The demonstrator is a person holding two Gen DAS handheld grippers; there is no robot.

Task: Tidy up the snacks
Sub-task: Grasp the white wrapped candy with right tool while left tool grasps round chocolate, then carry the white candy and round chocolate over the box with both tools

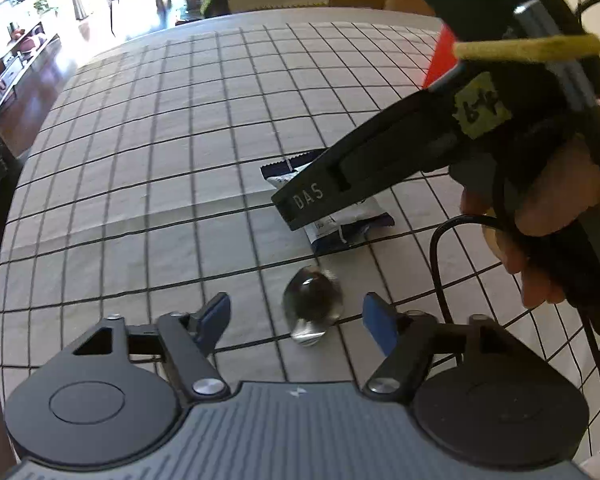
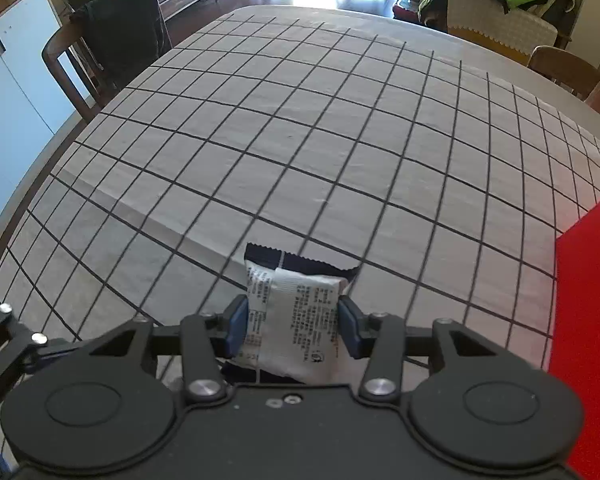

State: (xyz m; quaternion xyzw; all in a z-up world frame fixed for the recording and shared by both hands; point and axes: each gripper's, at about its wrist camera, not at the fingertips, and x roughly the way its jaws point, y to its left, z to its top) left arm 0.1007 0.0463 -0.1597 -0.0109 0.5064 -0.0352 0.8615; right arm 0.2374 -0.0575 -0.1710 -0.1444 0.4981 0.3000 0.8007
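Right tongs [image 2: 293, 326] seemingly pinch packet [image 2: 296, 320]; red box [image 2: 588, 320] close beside.

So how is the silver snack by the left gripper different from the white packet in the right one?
The silver snack is small, rounded and shiny; the white packet is larger, flat, printed, with dark blue ends. The silver snack sits untouched between the open left gripper; the white packet is pinched by the right gripper. Both lie on the checked tablecloth.

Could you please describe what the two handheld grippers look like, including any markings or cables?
Both grippers, the left gripper and the right gripper, have black linkage arms with silver pivot bolts and blue pads on the jaws. The right one's side reads "DAS" and carries a yellow tape label, with a black cable looping below.
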